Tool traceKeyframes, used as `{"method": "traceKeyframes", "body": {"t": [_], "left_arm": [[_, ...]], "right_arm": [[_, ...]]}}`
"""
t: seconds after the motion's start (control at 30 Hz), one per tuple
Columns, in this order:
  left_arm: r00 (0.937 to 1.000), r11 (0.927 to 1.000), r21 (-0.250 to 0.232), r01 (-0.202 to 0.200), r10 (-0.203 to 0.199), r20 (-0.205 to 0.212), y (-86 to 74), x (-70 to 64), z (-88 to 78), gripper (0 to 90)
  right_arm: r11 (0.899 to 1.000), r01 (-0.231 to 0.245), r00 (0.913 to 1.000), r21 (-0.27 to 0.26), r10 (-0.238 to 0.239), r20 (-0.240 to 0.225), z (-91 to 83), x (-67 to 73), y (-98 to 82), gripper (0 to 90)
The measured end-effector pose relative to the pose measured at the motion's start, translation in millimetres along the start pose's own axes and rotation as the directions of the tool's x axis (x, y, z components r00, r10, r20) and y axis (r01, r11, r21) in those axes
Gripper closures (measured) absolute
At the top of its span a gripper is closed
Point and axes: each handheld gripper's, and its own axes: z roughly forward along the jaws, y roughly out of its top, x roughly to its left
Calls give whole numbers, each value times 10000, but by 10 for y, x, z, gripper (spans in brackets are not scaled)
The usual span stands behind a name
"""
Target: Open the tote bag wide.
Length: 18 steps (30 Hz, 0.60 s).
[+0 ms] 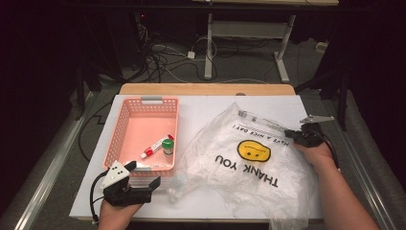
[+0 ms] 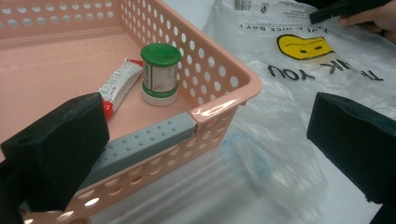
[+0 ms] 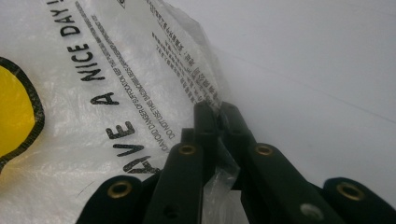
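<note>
Right gripper view: right gripper (image 3: 218, 116) pinched on the plastic bag (image 3: 107, 93) edge.
Left gripper (image 2: 205, 154): jaws apart, at the pink basket (image 2: 224, 100) corner near the desk's (image 1: 201, 201) front edge.

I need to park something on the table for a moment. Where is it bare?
Bare: the white top behind the bag, right of the basket; the far-right corner beyond the right tool, which pinches the bag's edge. In the basket, the far half is free; tube and bottle sit near. Crowded: front centre, where the bag meets the left tool.

Bright table, dark surroundings, soft close-ups
</note>
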Motion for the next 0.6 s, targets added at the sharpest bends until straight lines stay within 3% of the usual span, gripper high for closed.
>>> {"method": "traceKeyframes", "body": {"t": [0.1, 0.2, 0.3, 0.4, 0.53, 0.6], "left_arm": [[10000, 10000, -35, 29, -29, -12, 9, -9, -3, 0], [10000, 10000, -36, 21, -20, 37, 16, -21, 12, 0], [9999, 10000, 45, -76, 75, 95, 17, -24, 34, 0], [9999, 9999, 33, -110, 109, 105, 26, -18, 38, 0], [9999, 10000, 13, -83, 83, 122, 33, 7, 35, 0], [9999, 9999, -7, -128, 128, 115, 40, 18, 26, 0]], "right_arm": [[9998, -131, 9997, -115, 134, 219, -27, -52, -4, 892], [9965, -707, 9957, -453, 732, 565, -79, -167, 4, 892], [9934, -965, 9917, -620, 1013, 796, -100, -223, 9, 892], [9877, -1320, 9830, -841, 1414, 1169, -122, -311, 4, 892], [9759, -1956, 9631, -972, 2098, 1685, -171, -445, -23, 892], [9720, -2069, 9572, -1118, 2248, 1824, -207, -502, -42, 892]]}}
